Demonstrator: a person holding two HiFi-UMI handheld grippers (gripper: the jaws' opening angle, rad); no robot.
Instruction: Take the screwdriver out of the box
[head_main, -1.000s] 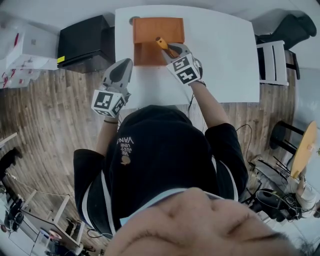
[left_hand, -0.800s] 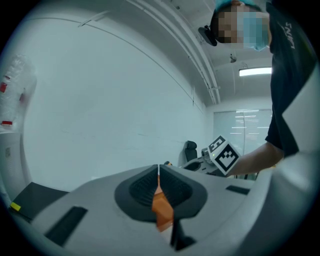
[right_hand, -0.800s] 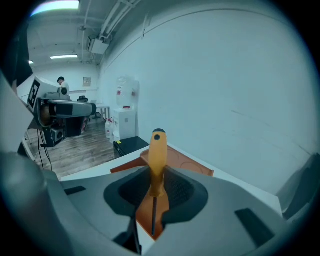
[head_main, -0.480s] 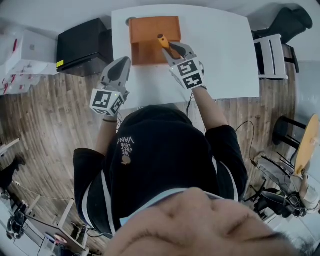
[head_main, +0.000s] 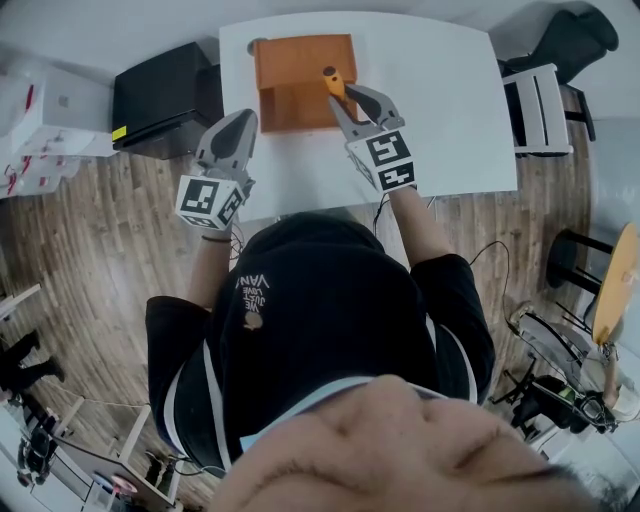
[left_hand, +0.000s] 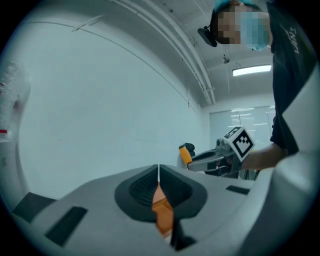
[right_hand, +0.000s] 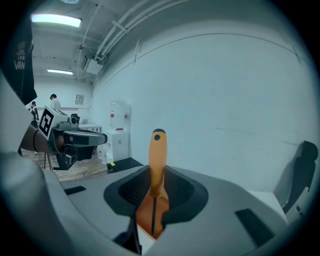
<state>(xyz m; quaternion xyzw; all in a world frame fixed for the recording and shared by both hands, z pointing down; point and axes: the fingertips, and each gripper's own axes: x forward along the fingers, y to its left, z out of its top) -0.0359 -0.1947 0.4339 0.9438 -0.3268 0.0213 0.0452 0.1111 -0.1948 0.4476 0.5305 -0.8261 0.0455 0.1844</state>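
An open orange box sits at the far left of the white table. My right gripper hangs over the box's right side, shut on a screwdriver with an orange handle. In the right gripper view the handle stands up between the jaws and the dark shaft points down toward the box. My left gripper is shut and empty near the table's front left edge. In the left gripper view its jaws meet, and the right gripper with the screwdriver shows beyond them.
A black cabinet stands against the table's left side. White boxes lie on the wooden floor farther left. A white chair is at the table's right end. My left gripper shows at the left of the right gripper view.
My right gripper has risen with the screwdriver and shifted slightly right, lifting it clear of the box. The left gripper has stayed where it was.
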